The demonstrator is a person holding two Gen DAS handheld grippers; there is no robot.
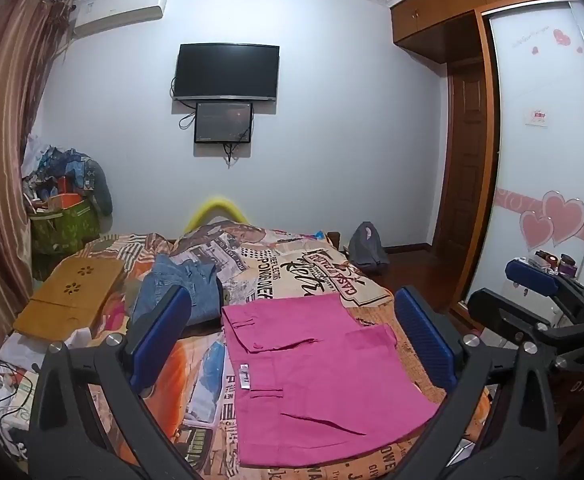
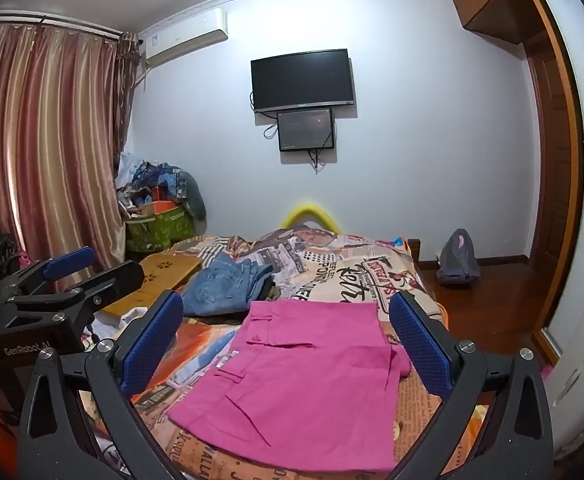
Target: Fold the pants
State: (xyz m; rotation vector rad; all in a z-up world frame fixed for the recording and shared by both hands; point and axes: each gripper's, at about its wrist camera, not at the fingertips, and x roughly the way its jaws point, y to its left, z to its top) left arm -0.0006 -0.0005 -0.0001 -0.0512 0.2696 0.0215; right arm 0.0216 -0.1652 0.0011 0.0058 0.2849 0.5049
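Folded pink pants [image 1: 311,376] [image 2: 299,376] lie flat on the printed bedspread, in front of both grippers. My left gripper [image 1: 292,340] hangs above them, jaws wide open with nothing between the blue pads [image 1: 160,332]. My right gripper [image 2: 288,344] is also open and empty above the pants. In the left wrist view the right gripper [image 1: 531,284] shows at the right edge. In the right wrist view the left gripper [image 2: 76,268] shows at the left. Neither gripper touches the cloth.
A pile of blue jeans [image 1: 184,292] [image 2: 228,284] lies behind the pants. A yellow wooden lap desk [image 1: 72,296] sits on the bed's left side. Cables and papers [image 1: 4,396] lie at the near left. A grey backpack [image 2: 457,258] stands on the floor right of the bed.
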